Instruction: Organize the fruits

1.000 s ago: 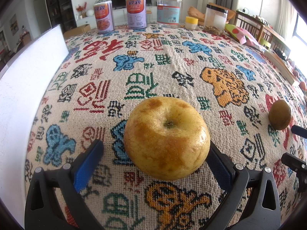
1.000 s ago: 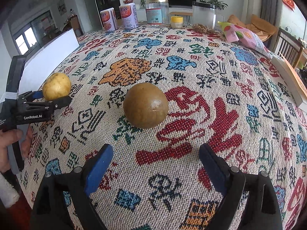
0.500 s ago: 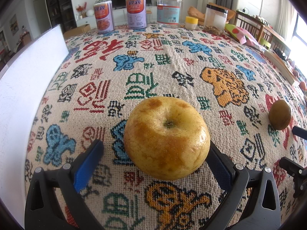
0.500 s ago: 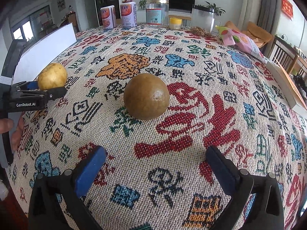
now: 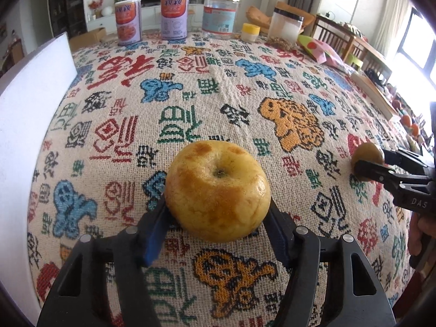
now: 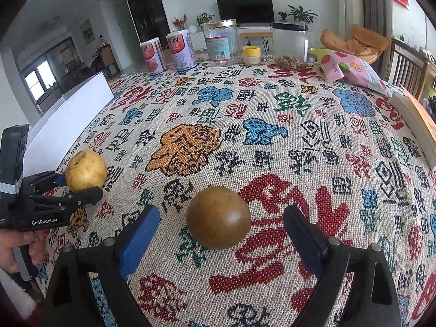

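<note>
A yellow apple with brown patches (image 5: 217, 190) sits on the patterned tablecloth. My left gripper (image 5: 217, 214) is shut on it, both blue pads touching its sides. The apple also shows in the right wrist view (image 6: 85, 170), held by the left gripper (image 6: 79, 188). A round brown fruit (image 6: 218, 217) lies on the cloth between the fingers of my right gripper (image 6: 219, 230), which is open with gaps on both sides. In the left wrist view the brown fruit (image 5: 366, 159) sits between the right gripper's fingers (image 5: 370, 167).
A white board (image 5: 32, 103) stands along the left edge of the table. At the far edge stand two cans (image 5: 128, 23), a glass jar (image 5: 221, 13), a small yellow-lidded jar (image 5: 250, 32), a clear canister (image 5: 286, 27) and a snack bag (image 6: 354, 69).
My left gripper has closed on the apple. My right gripper has moved forward so the brown fruit now lies between its open fingers.
</note>
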Demonstrator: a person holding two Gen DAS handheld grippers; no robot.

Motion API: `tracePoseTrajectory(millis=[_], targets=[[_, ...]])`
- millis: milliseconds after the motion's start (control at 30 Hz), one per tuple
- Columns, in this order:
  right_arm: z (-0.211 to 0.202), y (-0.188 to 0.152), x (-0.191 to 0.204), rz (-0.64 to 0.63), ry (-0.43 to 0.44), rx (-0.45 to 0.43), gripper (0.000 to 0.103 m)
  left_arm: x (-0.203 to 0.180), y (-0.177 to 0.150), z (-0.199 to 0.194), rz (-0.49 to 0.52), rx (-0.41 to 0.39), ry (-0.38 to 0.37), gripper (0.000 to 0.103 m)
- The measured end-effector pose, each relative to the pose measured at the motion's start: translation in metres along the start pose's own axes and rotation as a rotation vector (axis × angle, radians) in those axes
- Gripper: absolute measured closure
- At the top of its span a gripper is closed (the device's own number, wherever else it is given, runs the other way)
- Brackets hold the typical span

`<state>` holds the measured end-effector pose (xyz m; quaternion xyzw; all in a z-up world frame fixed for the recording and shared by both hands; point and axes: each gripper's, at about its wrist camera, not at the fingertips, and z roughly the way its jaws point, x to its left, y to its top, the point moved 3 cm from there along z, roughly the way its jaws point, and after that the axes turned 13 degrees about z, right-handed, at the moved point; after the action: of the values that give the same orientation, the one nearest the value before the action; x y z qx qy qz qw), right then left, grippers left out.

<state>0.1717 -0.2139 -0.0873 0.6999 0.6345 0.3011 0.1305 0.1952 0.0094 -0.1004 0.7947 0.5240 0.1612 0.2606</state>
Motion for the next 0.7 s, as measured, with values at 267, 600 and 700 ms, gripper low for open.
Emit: tracePoseTrajectory(millis=[267,600,700], targets=[[-0.026,0.003,0.057,-0.071,0.059,0.041,0.054,0.046,-0.001,-0.147,-0.184,-0.193,-0.087,0.037],[-0.042,0.036,0.336,-0.292,0.476,0.138,0.054,0.224,-0.04,-0.206,-0.397,-0.029,0.248,0.037],[-0.01,0.038,0.408,-0.396,0.428,0.17,0.054,0.254,-0.071,-0.158,-0.452,0.127,0.262,0.037]])
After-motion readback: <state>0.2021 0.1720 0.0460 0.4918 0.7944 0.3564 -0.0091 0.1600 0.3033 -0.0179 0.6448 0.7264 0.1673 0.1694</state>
